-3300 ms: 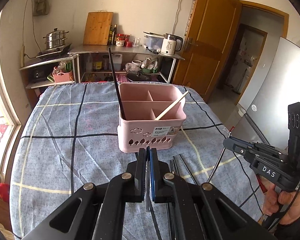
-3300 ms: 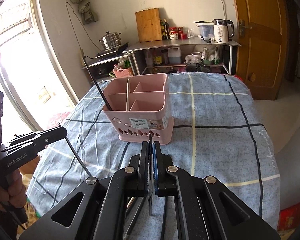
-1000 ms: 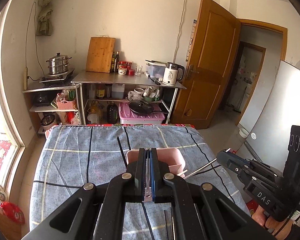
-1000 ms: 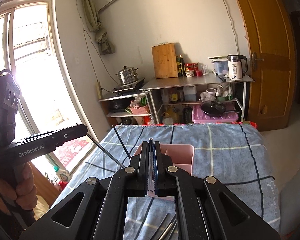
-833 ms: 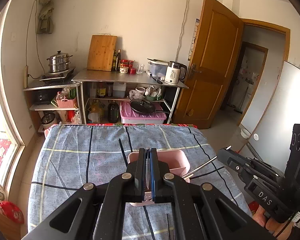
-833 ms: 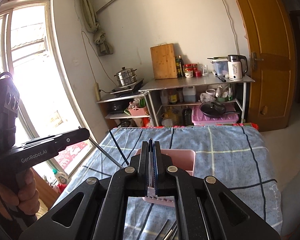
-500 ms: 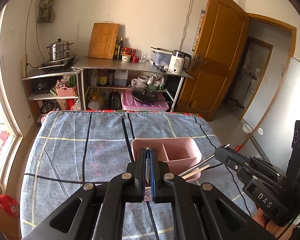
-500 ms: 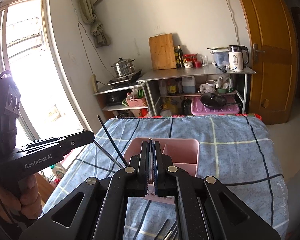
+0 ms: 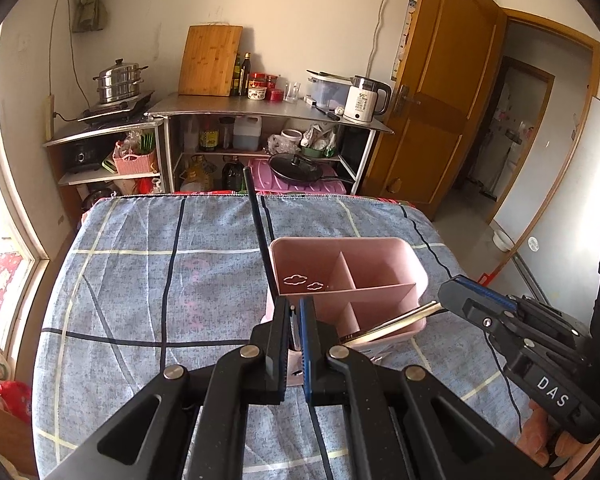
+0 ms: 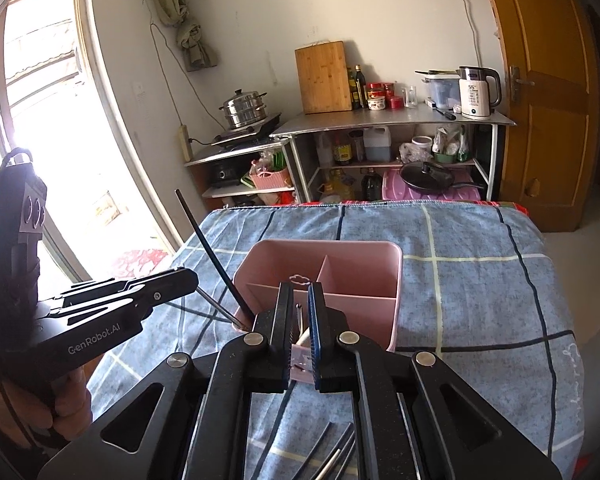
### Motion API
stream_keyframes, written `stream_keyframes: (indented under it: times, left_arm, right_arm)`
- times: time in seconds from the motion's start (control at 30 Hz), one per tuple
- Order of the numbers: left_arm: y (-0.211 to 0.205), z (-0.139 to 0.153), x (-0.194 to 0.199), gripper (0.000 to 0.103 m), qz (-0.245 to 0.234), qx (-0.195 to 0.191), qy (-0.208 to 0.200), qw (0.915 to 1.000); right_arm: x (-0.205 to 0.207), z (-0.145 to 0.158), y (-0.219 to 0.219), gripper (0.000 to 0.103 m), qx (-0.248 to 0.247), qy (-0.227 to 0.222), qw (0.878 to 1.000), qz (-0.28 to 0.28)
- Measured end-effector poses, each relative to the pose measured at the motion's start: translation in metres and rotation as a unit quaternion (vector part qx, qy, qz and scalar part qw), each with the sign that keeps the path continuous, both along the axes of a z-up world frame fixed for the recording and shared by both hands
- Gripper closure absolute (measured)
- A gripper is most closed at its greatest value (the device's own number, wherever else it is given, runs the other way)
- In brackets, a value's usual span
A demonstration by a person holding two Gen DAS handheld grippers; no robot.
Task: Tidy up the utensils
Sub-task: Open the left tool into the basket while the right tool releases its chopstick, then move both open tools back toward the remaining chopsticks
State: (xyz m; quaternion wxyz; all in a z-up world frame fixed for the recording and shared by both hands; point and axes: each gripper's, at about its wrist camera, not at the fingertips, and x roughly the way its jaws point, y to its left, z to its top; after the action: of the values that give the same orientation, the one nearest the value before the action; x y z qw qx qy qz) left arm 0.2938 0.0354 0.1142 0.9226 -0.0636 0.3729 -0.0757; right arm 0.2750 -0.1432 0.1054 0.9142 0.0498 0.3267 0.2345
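Note:
A pink divided utensil basket (image 9: 380,252) (image 10: 356,256) stands on the blue checked tablecloth. A black chopstick (image 9: 258,228) (image 10: 212,256) leans out of its left compartment. My left gripper (image 9: 296,312) holds a thin metal utensil between slightly parted jaws above the basket's near left side; its tip (image 10: 212,306) reaches the basket. My right gripper (image 10: 300,304) holds a silver chopstick (image 9: 396,318), slanted into the near compartment beside a pale one. Its jaws stand slightly apart around the thin metal rod (image 10: 299,316).
Several loose chopsticks (image 10: 332,456) lie on the cloth (image 9: 140,280) in front of the basket. Behind the table stand a steel shelf unit (image 9: 268,112) with kettle, jars and cutting board, a steamer pot (image 9: 118,82), and a wooden door (image 9: 440,100).
Both grippers have come down and forward over the basket, each carrying a utensil. The basket now shows larger and from above, and the utensil tips reach its compartments.

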Motion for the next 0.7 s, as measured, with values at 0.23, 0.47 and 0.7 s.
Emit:
stream_keyframes:
  times: [0.23,0.47,0.7]
  left_arm:
    - [0.001,0.009,-0.021,0.097,0.006,0.012,-0.019,0.9997]
    - [-0.001,0.012,-0.069,0.09,0.002,0.01,-0.054,0.9985]
    - [-0.018,-0.021,-0.118,0.089,-0.019,0.004,-0.051,0.9985]
  right_arm:
    - [-0.02,0.008,-0.007,0.087,-0.002,-0.019,1.0,0.001]
    - [-0.058,0.0,-0.029,0.087,-0.013,-0.027,1.0,-0.009]
    - [-0.101,-0.032,-0.053,0.087,-0.022,-0.002,1.0,-0.022]
